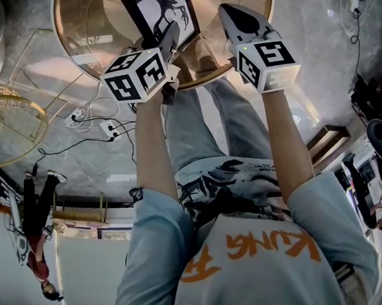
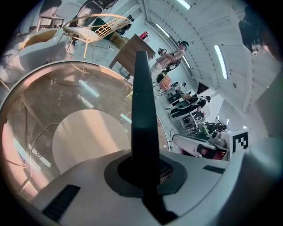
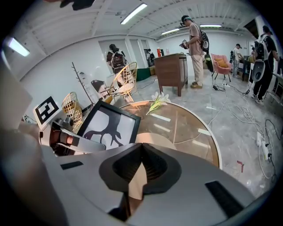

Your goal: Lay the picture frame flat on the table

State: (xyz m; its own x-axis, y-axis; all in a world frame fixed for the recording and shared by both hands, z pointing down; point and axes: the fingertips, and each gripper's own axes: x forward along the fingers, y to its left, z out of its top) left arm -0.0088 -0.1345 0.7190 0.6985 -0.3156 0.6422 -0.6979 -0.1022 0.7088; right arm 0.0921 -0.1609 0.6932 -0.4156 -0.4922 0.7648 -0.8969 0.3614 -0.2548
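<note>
Item: picture frame [image 1: 163, 12], black border, white sheet with a dark branching figure.
Position: upper centre of the head view, over the near part of the round tabletop [image 1: 65, 43]; left of centre in the right gripper view [image 3: 110, 128].
Attitude: raised and tilted, face showing to the right gripper view, not flat (its lower edge is hidden behind the gripper body).
Left gripper [image 1: 169, 35]: clamped on the frame's side edge; in its own view the frame [image 2: 143, 110] runs edge-on as a dark blade straight up from between the jaws [image 2: 145, 174].
Right gripper [image 1: 229, 11]: jaws drawn narrow, tips meeting, nothing between them [image 3: 141, 150]; upper right of centre in the head view, just beside the frame and apart from it.
Tabletop: glass with a gold rim [image 3: 214, 141], a pale round base showing through it [image 2: 88, 137].
Also on tabletop: a flower stem [image 3: 157, 102], beyond the frame.
Surroundings: wire chair [image 1: 9, 127] at the left edge of the head view; cables and power strips [image 1: 92, 119] on the floor; wooden cabinet [image 3: 172, 70] at the back.
</note>
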